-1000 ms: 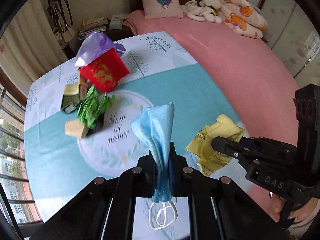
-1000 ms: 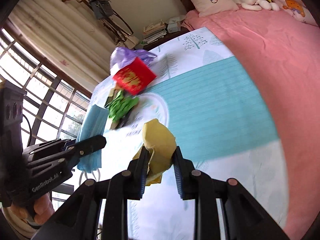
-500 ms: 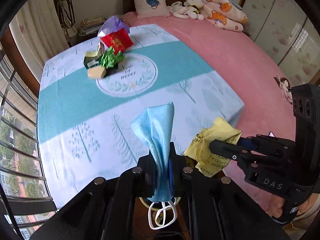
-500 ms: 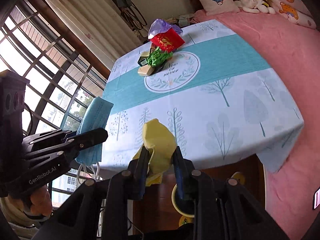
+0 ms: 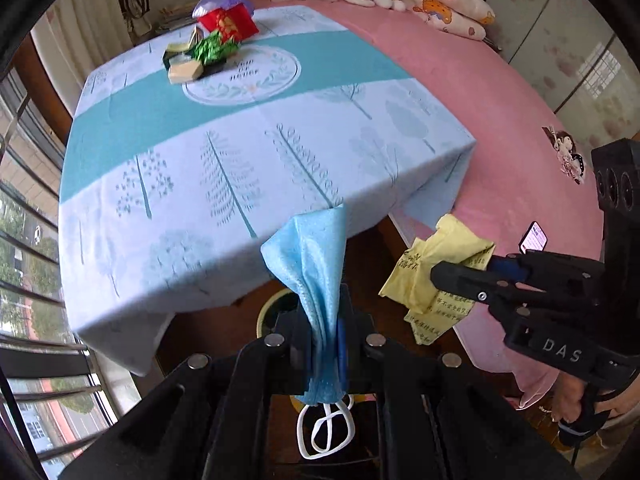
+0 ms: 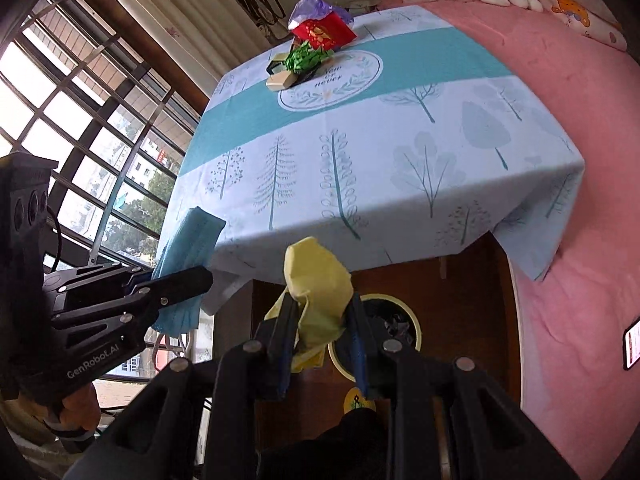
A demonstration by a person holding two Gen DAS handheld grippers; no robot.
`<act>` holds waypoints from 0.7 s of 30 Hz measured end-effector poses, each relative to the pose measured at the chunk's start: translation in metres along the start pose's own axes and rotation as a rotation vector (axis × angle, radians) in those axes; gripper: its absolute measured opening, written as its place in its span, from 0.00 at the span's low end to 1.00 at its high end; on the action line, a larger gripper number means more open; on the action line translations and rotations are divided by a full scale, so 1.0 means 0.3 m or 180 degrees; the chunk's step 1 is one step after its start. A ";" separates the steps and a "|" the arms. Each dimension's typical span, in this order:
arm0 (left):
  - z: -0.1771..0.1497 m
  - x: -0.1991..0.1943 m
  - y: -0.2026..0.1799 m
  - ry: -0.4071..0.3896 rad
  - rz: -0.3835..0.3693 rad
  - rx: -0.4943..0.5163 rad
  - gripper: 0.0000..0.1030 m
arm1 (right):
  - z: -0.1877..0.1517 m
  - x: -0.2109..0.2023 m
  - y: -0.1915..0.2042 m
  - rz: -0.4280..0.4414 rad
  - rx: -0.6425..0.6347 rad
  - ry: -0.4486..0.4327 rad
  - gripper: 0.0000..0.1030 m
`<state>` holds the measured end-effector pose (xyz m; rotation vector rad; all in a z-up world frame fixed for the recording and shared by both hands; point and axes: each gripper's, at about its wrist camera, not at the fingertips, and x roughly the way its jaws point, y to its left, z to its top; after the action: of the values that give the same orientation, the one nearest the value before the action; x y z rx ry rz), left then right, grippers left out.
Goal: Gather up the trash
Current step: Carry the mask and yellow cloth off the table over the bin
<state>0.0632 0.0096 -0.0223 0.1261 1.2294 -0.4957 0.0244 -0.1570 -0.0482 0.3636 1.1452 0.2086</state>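
Dark wooden flooring below the table edge is seen nearest, where a yellow-rimmed bin [image 6: 394, 322] stands. Just above it, the left tool [image 5: 324, 344] is clenched on a blue face mask [image 5: 314, 264], its white ear loops hanging below the fingers. Beside it, the right tool [image 6: 320, 328] is clamped on a crumpled yellow paper [image 6: 318, 280]. Both pieces appear to be carried off the table [image 5: 240, 184] toward the bin; the next move is judged to call for lowering each tool over the bin's mouth and releasing. Farther back, a pile of remaining trash [image 5: 208, 50] is left on the tablecloth, beside the pink bed [image 5: 500, 92].
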 end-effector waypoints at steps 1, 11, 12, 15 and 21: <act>-0.020 0.026 -0.001 0.0039 -0.0003 -0.0060 0.07 | -0.017 0.024 -0.009 0.0010 0.0016 0.0048 0.23; -0.260 0.486 0.021 0.0549 0.0051 -0.0545 0.07 | -0.237 0.380 -0.183 0.0080 0.0174 0.0402 0.23; -0.279 0.538 0.025 0.0599 0.0062 -0.0571 0.07 | -0.258 0.420 -0.206 0.0076 0.0195 0.0430 0.23; -0.330 0.697 0.038 0.0714 0.0094 -0.0613 0.08 | -0.311 0.531 -0.274 0.0034 0.0257 0.0481 0.23; -0.391 0.977 0.066 0.0806 0.0163 -0.0561 0.09 | -0.390 0.721 -0.380 -0.0029 0.0371 0.0523 0.23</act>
<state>0.0410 -0.0178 -0.3367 0.0717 1.5082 -0.3314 0.0019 -0.1673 -0.3181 0.4506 1.3244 0.1664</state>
